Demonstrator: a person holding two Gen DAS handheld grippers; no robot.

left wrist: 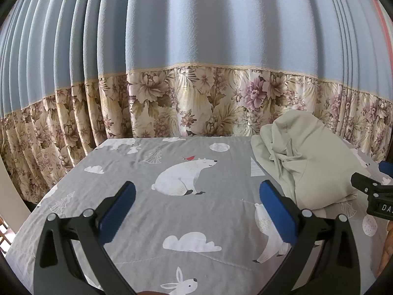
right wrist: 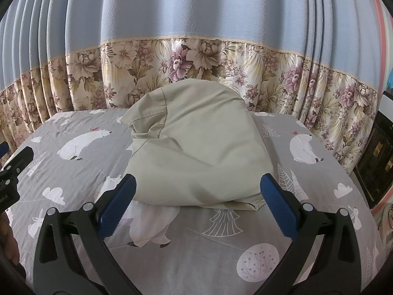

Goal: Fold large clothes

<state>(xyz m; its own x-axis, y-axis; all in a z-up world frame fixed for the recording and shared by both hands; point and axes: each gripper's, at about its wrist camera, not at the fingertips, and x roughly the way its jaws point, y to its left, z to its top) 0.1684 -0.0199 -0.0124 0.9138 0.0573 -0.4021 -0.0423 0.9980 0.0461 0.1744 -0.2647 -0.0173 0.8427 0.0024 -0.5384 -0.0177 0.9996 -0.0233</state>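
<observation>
A pale beige-green garment (right wrist: pixel 196 147) lies crumpled in a heap on the bed; it also shows at the right of the left wrist view (left wrist: pixel 307 157). My right gripper (right wrist: pixel 196 191) is open and empty, its blue pads just in front of the heap's near edge. My left gripper (left wrist: pixel 196 196) is open and empty above bare sheet, left of the garment. The right gripper's tip shows at the right edge of the left wrist view (left wrist: pixel 368 186); the left gripper's tip shows at the left edge of the right wrist view (right wrist: pixel 17 162).
The bed is covered by a grey sheet (left wrist: pixel 172 221) printed with polar bears, clouds and rabbits. A blue curtain with a floral hem (left wrist: pixel 196 98) hangs behind the bed. A dark shelf (right wrist: pixel 378 162) stands at the right.
</observation>
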